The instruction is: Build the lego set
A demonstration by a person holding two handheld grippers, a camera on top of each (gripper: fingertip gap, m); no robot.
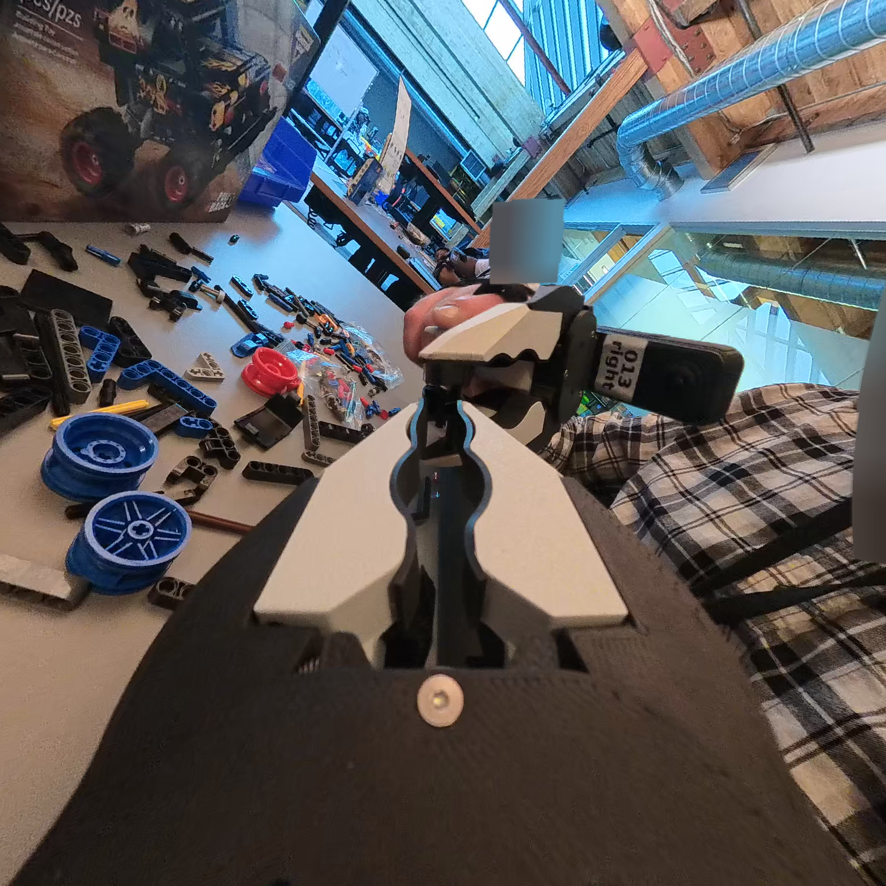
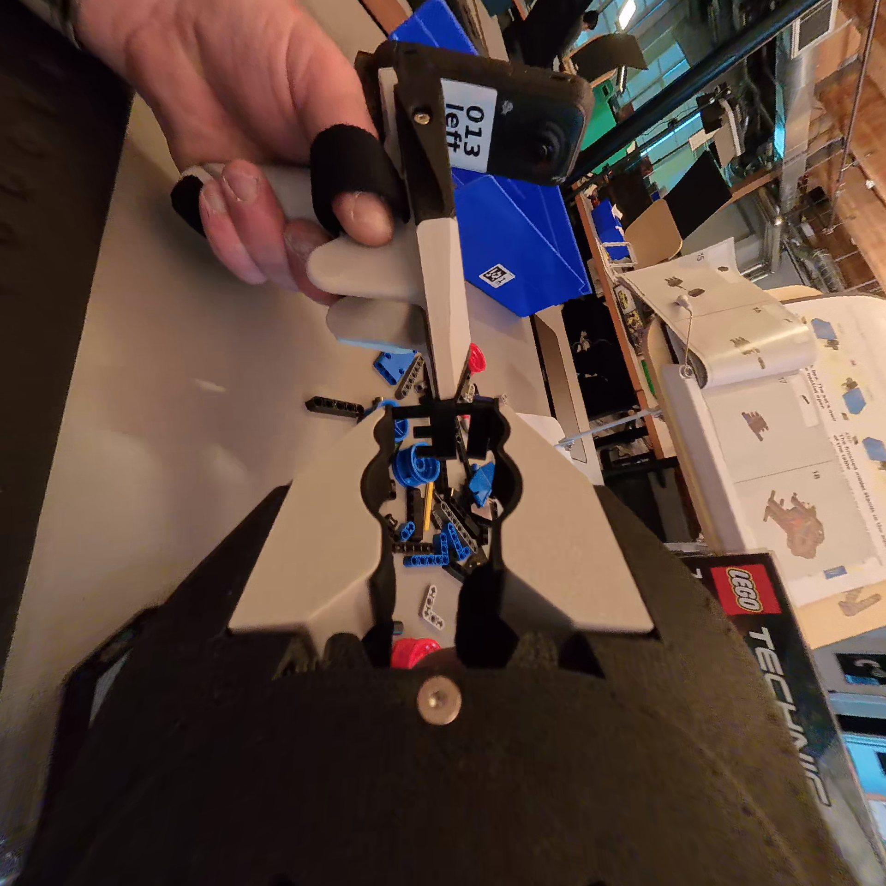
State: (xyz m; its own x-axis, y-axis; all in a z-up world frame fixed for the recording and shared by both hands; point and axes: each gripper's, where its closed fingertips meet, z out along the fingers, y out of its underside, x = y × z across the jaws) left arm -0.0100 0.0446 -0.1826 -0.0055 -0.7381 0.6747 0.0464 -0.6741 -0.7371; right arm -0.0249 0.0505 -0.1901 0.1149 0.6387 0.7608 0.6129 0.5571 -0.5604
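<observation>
Both grippers meet above the table on one small black Lego assembly [image 2: 441, 426], a cross-shaped cluster of beams and pins. My right gripper [image 2: 443, 417] is shut on it, with a fingertip at each side of it. My left gripper [image 1: 438, 407] is shut on a black part of the same assembly [image 1: 437, 426]. In the right wrist view it comes down from above, its grey finger [image 2: 441, 297] ending on top of the assembly. In the left wrist view the right gripper's upper finger [image 1: 479, 335] reaches in from the right. Hands hold both handles.
Loose Lego parts lie on the grey table [image 1: 72, 671]: two blue wheel rims [image 1: 100, 455], a red rim [image 1: 268, 371], black and blue beams, a bag of small parts [image 1: 345, 374]. The set's box [image 1: 120, 96] stands behind, beside a blue bin [image 1: 283, 168]. An open instruction booklet [image 2: 767, 431] stands at right. Left and right tips are no more than a few centimetres apart. The red rim [image 1: 268, 371] is about 15 cm from both grippers' fingertips.
</observation>
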